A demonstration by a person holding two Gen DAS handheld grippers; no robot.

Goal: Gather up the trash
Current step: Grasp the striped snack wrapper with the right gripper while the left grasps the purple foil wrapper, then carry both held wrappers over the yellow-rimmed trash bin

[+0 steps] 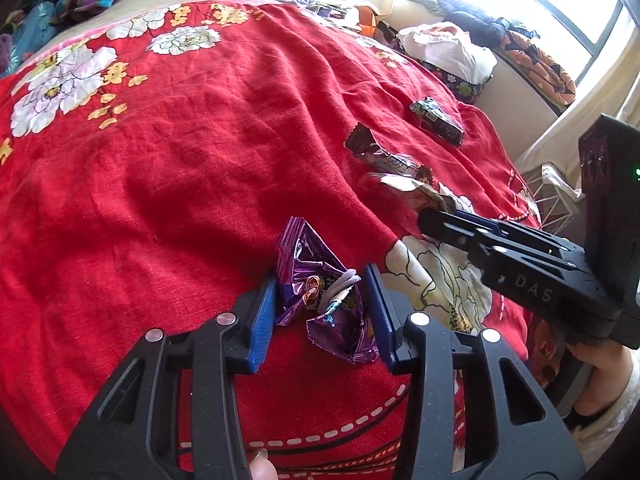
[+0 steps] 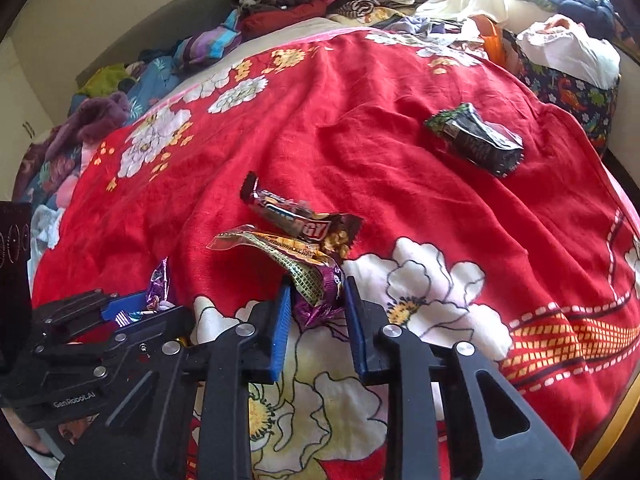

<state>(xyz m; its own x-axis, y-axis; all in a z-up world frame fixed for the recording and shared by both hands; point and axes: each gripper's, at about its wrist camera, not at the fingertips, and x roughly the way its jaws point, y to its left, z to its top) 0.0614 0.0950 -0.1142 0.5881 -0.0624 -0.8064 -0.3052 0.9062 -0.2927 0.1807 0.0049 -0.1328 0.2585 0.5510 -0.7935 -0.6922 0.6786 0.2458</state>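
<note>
Near the bed's [image 1: 180, 152] front edge, the left gripper [image 1: 324, 300] clenches its fingers on a purple wrapper [image 1: 320, 292]; the right gripper [image 2: 316, 312] pinches a gold wrapper [image 2: 296, 258]. Squeeze firmly, lift straight. Farther in lie a brown wrapper [image 2: 300, 216] and a dark packet [image 2: 476, 140].

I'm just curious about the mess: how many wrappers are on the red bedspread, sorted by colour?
Purple: 1, the purple wrapper
Gold: 1, the gold wrapper
Brown: 1, the brown bar wrapper
Dark green: 1, the dark green packet
Total: 4
</note>
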